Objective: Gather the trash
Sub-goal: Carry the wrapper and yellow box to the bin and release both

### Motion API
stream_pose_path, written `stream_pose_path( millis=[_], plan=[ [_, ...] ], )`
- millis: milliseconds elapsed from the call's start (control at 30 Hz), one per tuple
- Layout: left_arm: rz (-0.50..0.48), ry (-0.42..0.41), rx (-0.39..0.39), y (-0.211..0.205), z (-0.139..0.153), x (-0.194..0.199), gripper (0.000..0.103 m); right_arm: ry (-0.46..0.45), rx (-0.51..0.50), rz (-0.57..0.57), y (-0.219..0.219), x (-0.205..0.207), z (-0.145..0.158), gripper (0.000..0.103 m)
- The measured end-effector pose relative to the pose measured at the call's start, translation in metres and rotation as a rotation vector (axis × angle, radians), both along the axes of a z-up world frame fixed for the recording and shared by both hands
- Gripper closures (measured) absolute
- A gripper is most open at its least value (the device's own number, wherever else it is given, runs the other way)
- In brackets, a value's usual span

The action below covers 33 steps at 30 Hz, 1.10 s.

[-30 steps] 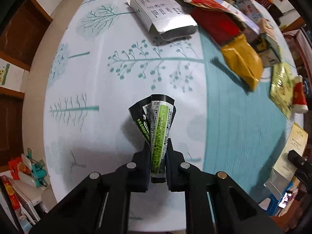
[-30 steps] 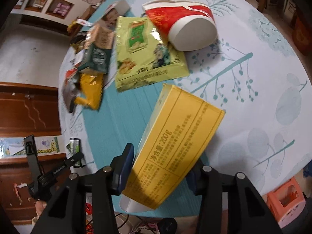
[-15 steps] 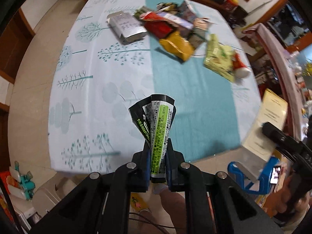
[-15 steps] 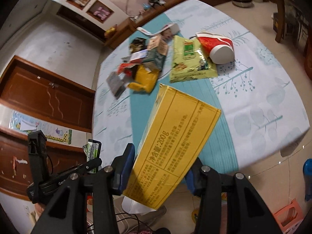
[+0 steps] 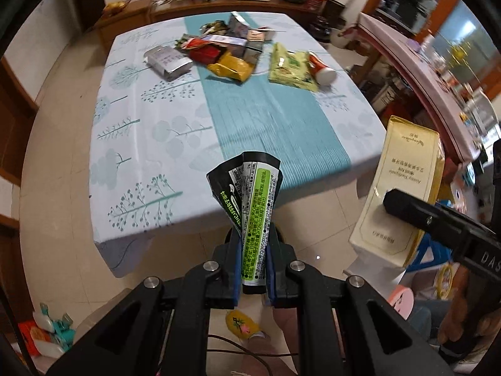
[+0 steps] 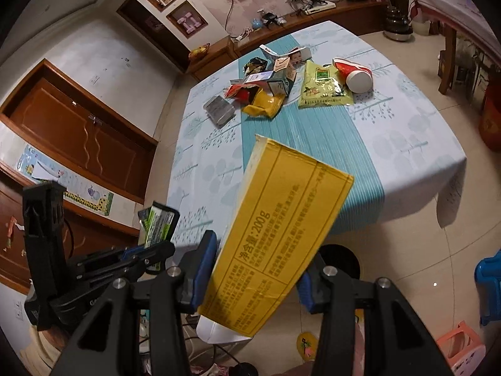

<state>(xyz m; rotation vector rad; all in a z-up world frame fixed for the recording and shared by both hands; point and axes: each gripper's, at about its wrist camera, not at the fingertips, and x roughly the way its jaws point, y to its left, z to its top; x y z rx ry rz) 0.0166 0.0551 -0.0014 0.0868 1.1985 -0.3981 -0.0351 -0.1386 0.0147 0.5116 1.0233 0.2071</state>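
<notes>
Nearest the lens, the left gripper [image 5: 254,277] is clamped on a crumpled black-and-green foil wrapper [image 5: 253,206], its blue pads pinching the lower third while the flared top stands free. Risk: the thin foil is held by a narrow strip only, so a quick swing could let it slide out and drop to the tiled floor [image 5: 67,144].

Beside it, the right gripper [image 6: 255,274] is closed across a tall yellow cardboard carton [image 6: 275,228], which tilts and overhangs the jaws at both ends; its open white end [image 6: 219,333] hangs below. Risk: the long carton could pivot between the pads or, if anything remains inside, spill from that end. Whether it is empty cannot be told.

Both held items are off the near edge of the table with the pale tree-print cloth and teal runner [image 5: 150,144]. No bin shows clearly; a dark round shape [image 6: 339,258] below the table's near edge, behind the carton, may be one.

At the table's far end the remaining trash lies together: a silver box [image 5: 169,62], an orange-yellow pouch [image 5: 233,68], a green snack bag [image 5: 292,67] and a tipped red paper cup [image 5: 321,70]. Risk: the cup could roll off.
</notes>
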Motion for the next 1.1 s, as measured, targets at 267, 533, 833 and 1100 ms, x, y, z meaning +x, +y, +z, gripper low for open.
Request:
stream_pose_path(
  millis=[267,533,833,1100],
  plan=[
    [-0.064,0.008,0.008,0.003,-0.015,-0.039,0.093,0.028,-0.012,-0.030,0.019,-0.054,-0.017,0.057],
    [-0.074,0.078,0.016,0.002,-0.052,-0.054,0.093,0.132,-0.031,-0.036,0.030,-0.077,-0.054,0.057],
    [-0.049,0.168,0.042,-0.013,-0.144,-0.053,0.092,0.296,-0.018,-0.046,0.027,-0.076,-0.145,0.057],
    [-0.036,0.247,0.067,-0.036,-0.261,-0.034,0.092,0.429,-0.004,-0.056,0.014,-0.056,-0.275,0.057]
  ],
)
